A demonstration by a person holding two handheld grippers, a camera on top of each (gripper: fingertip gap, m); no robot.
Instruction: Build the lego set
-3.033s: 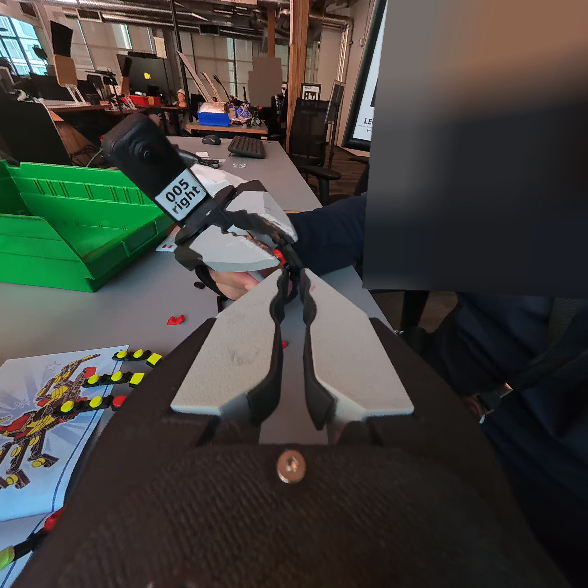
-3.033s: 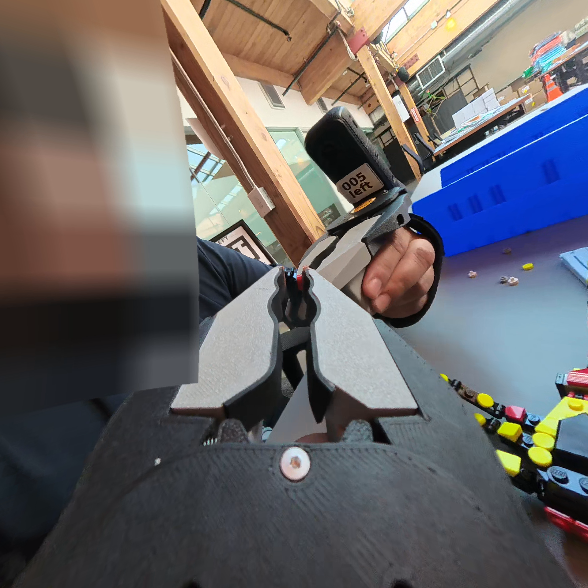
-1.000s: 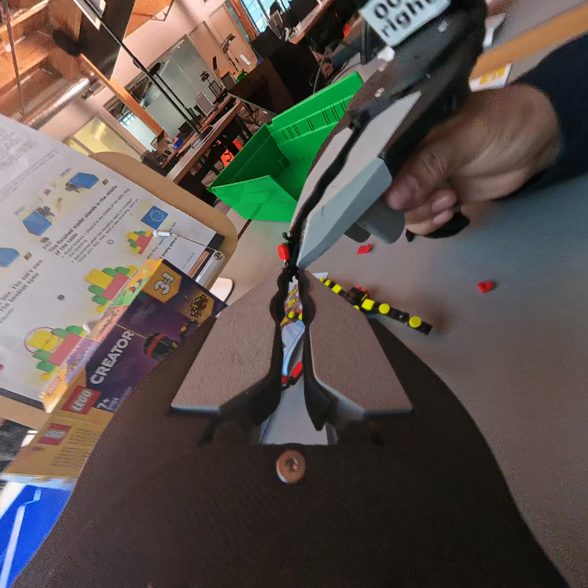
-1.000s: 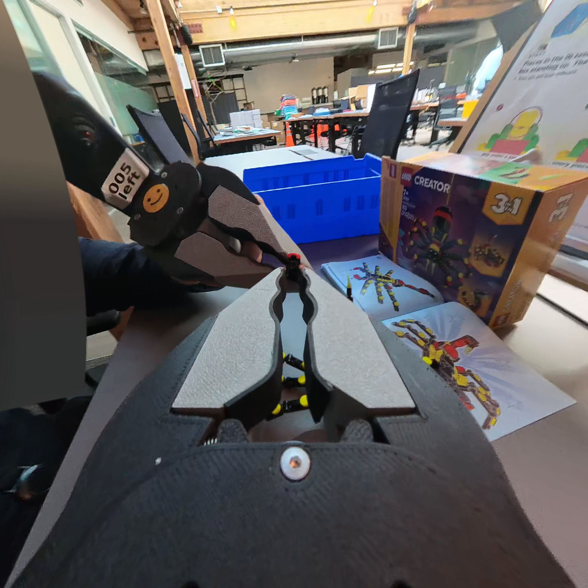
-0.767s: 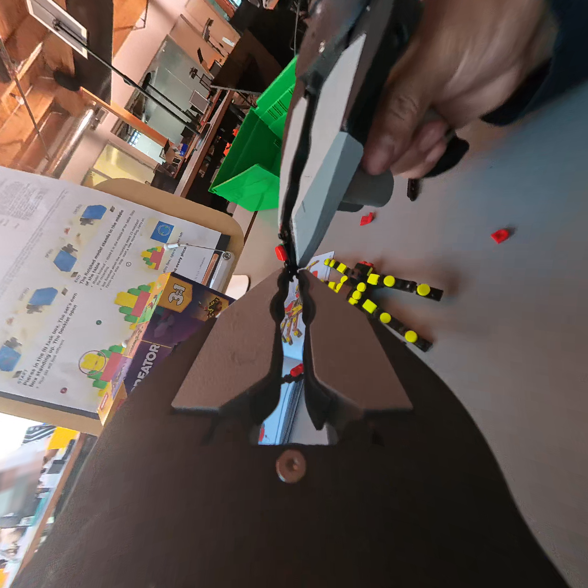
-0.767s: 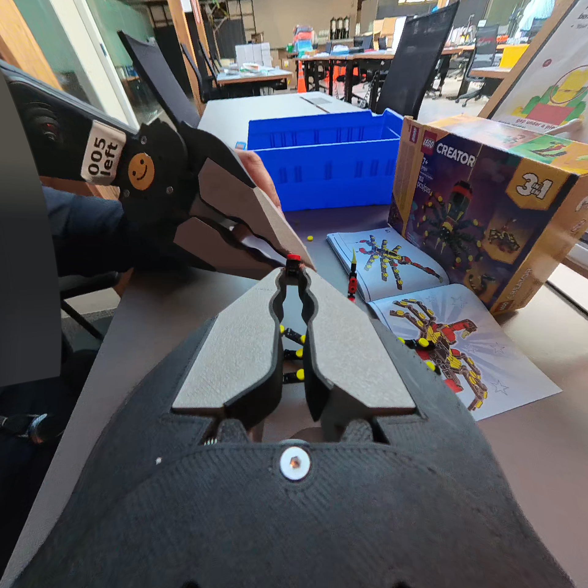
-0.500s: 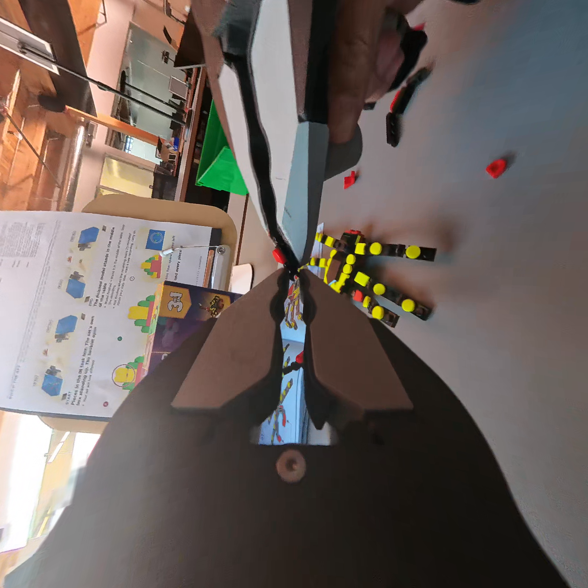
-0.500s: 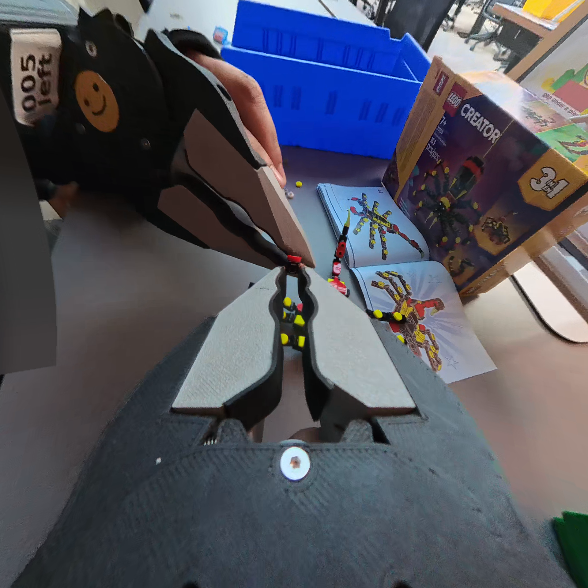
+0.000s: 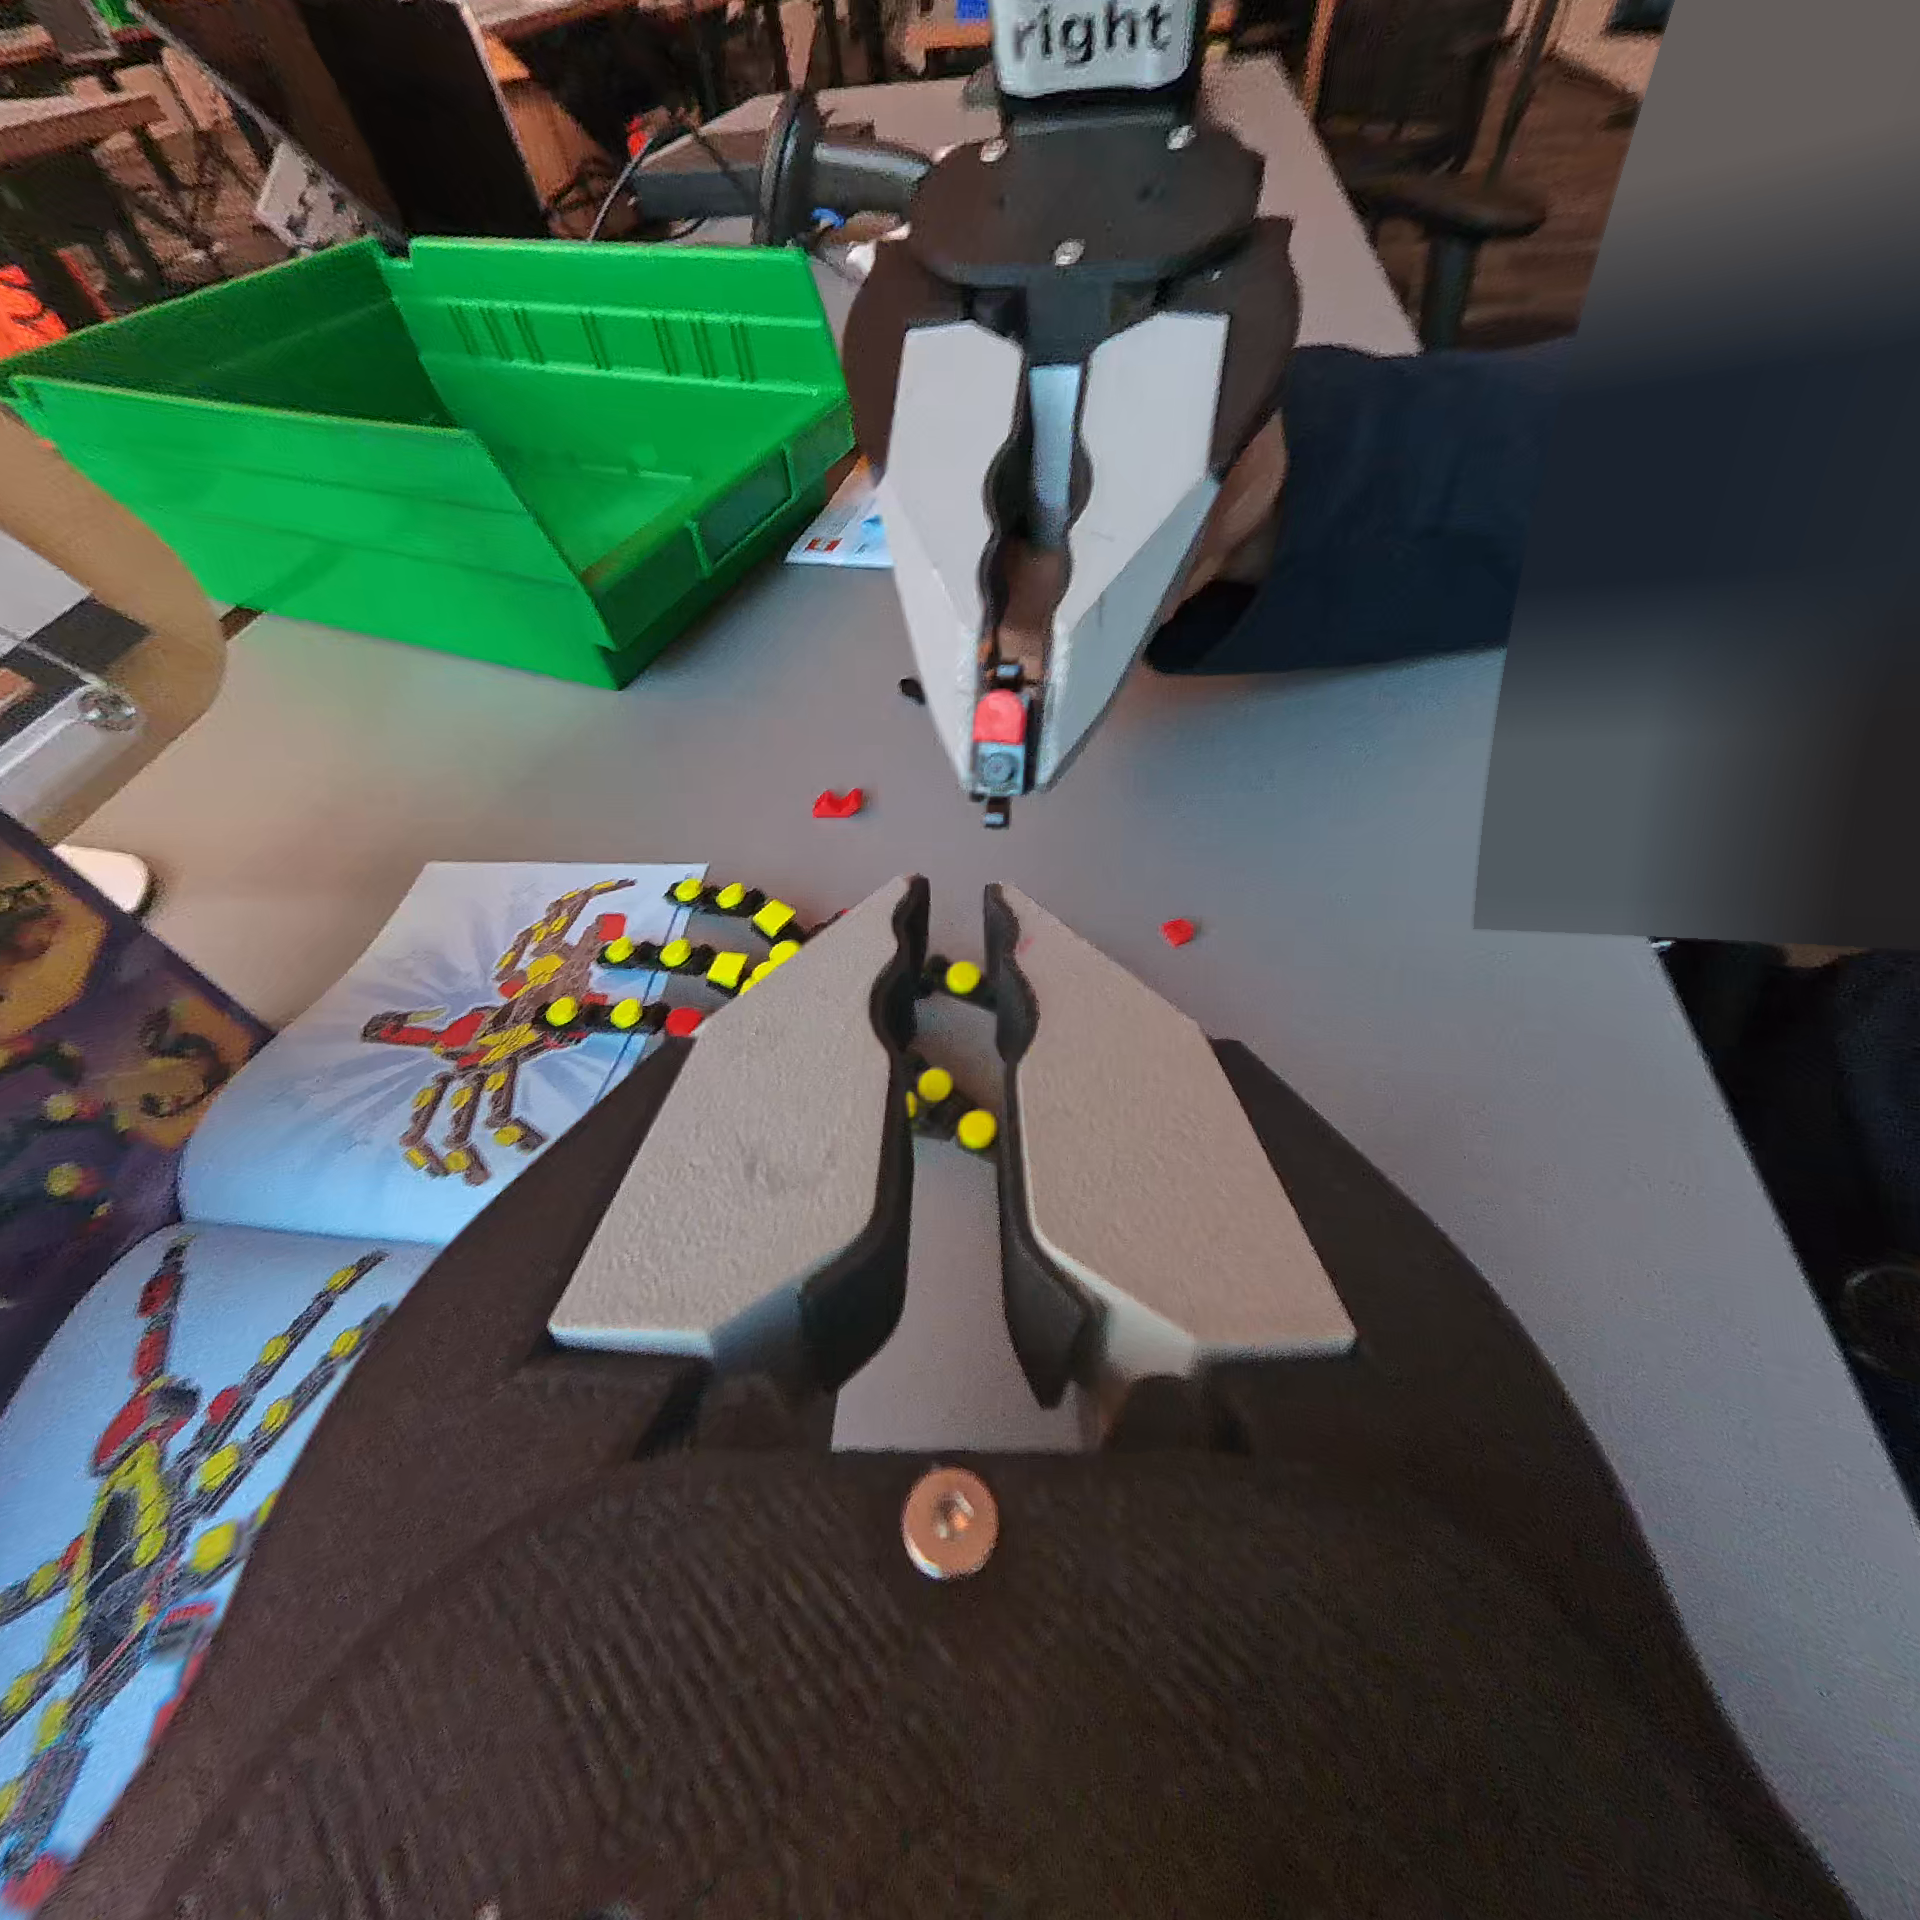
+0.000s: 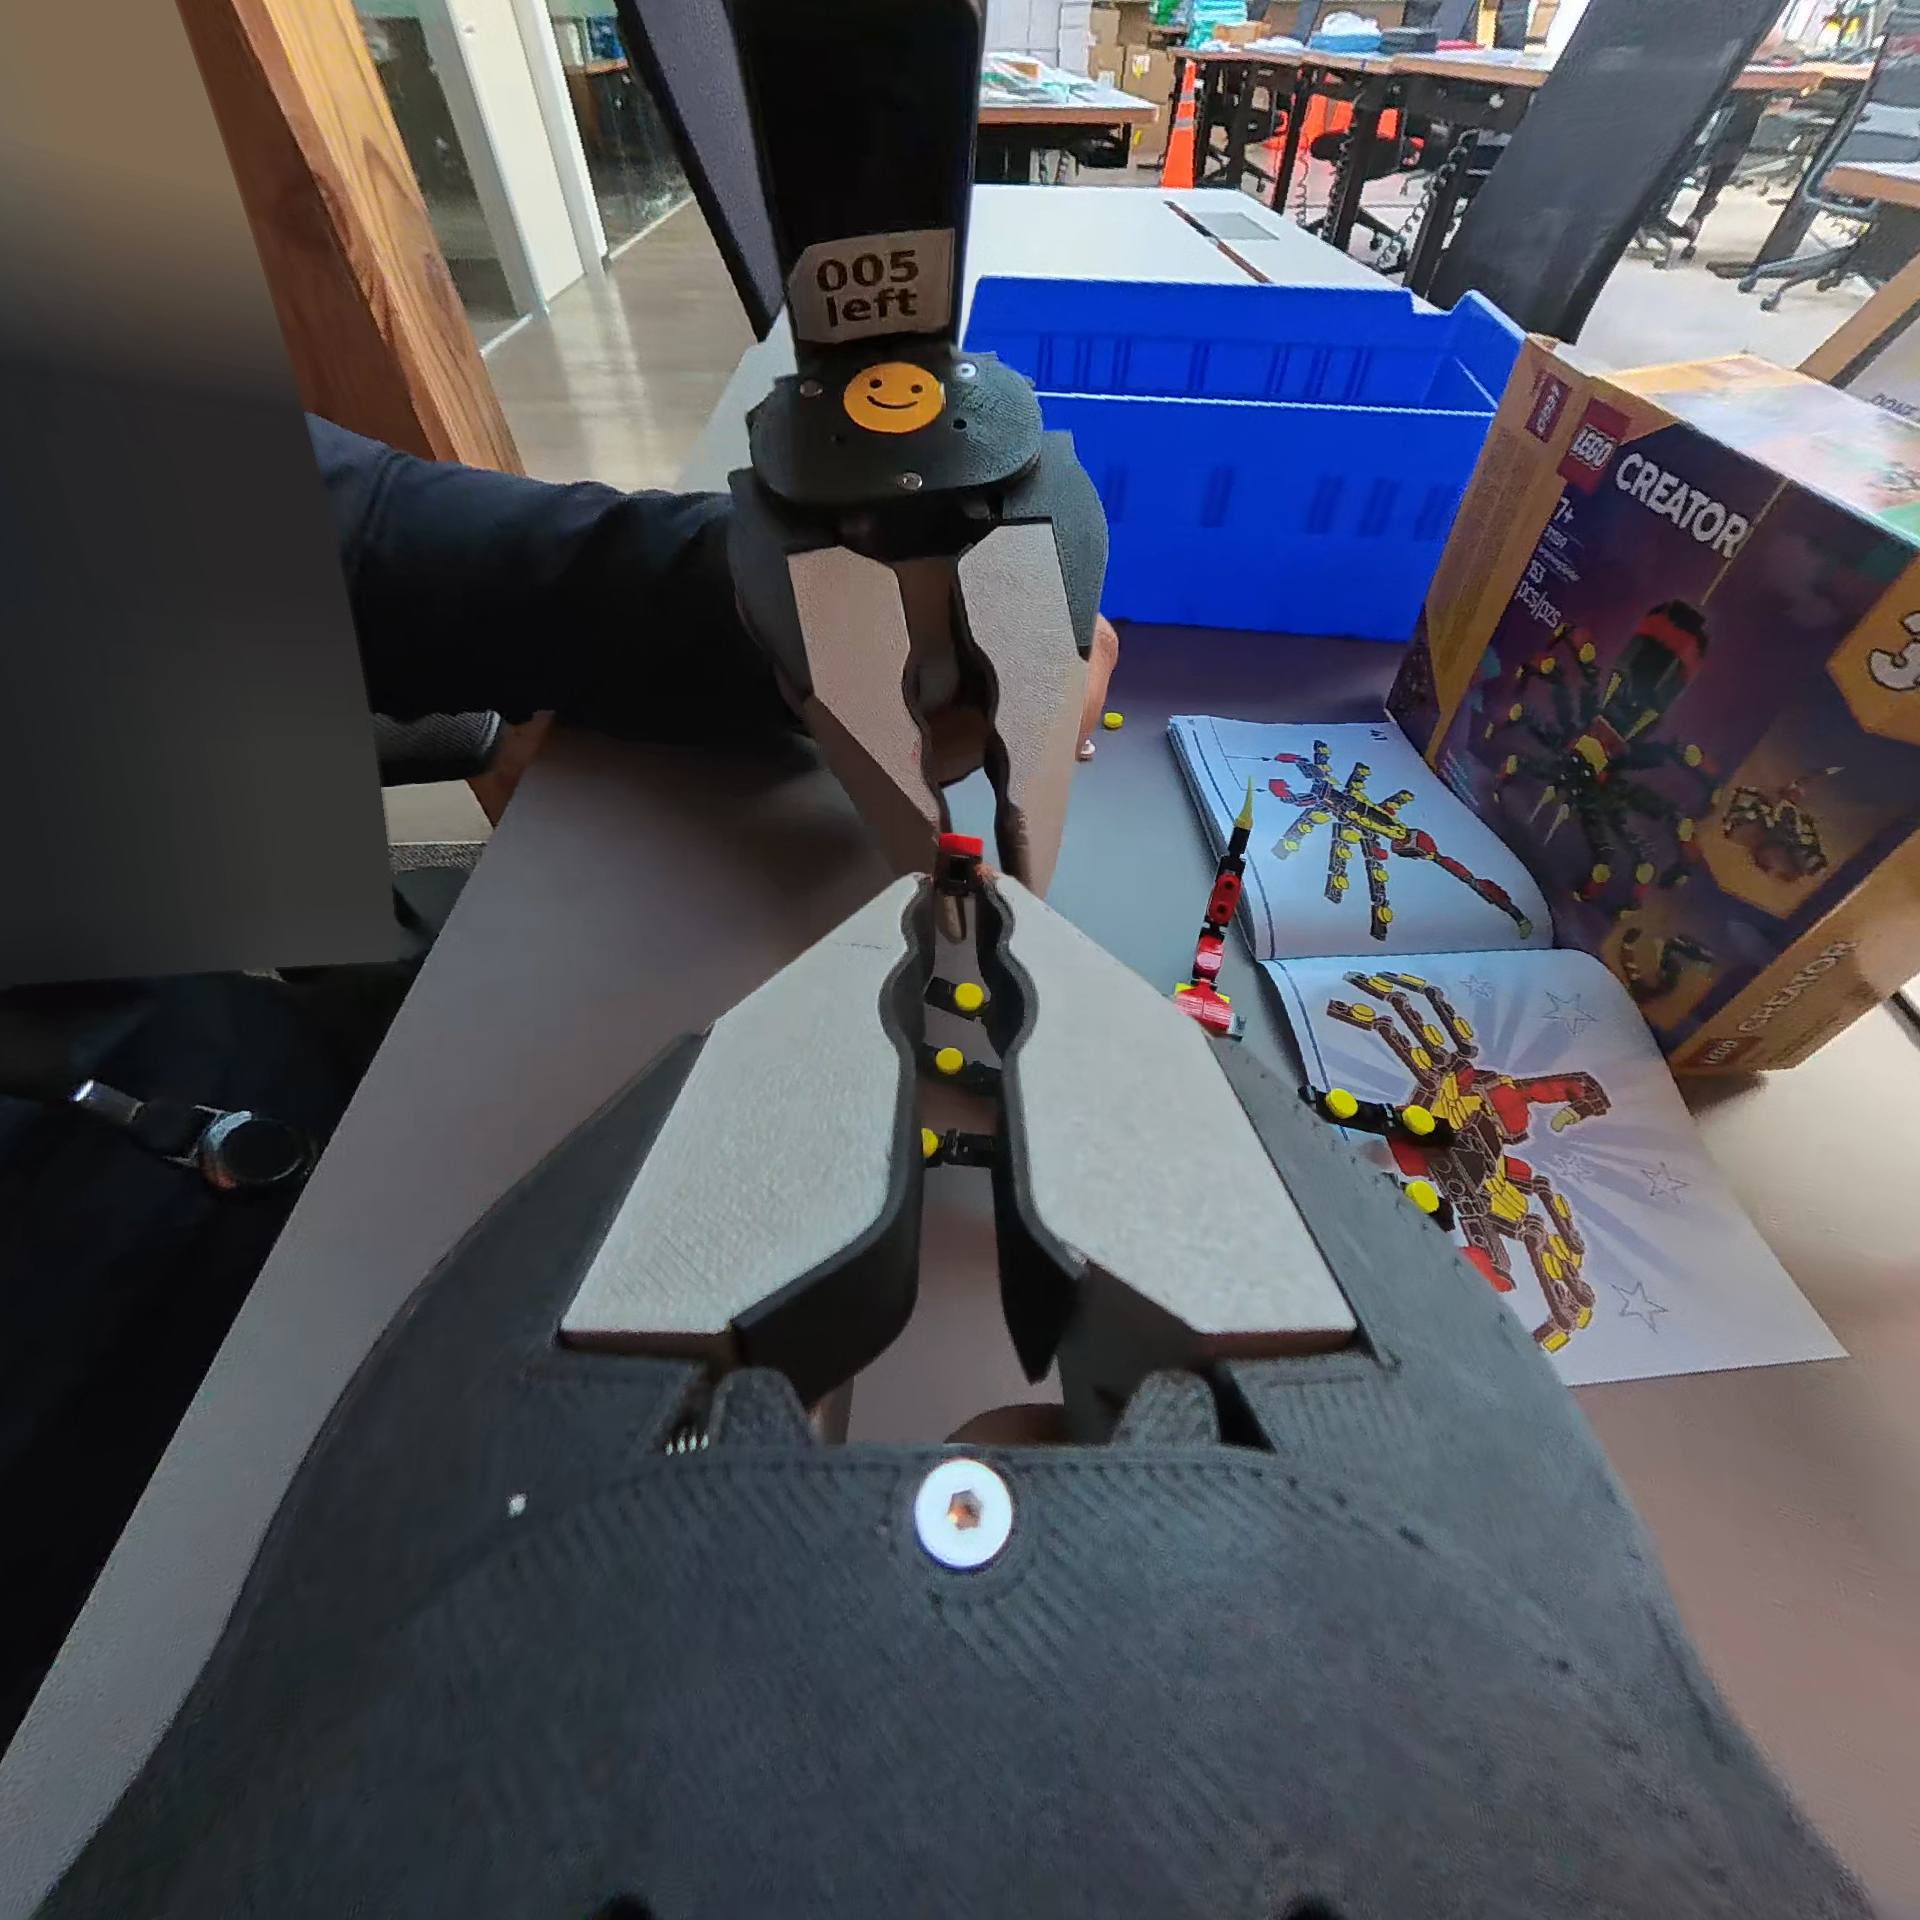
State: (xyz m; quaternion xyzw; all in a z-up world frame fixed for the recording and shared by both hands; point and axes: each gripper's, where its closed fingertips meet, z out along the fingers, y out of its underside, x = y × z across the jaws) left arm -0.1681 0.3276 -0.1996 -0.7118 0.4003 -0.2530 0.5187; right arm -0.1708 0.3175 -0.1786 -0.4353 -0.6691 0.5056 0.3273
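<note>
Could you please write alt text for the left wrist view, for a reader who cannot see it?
Two grippers face each other over a grey table: the near left gripper is open and empty, the far right gripper pinches a small red and grey piece. Between them lies a black and yellow spider model, with an open booklet and a green bin to the left.

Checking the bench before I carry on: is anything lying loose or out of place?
Yes. Two small red pieces lie scattered on the grey table, away from the spider model. A spiked red-and-black leg lies detached beside the instruction booklet.
</note>
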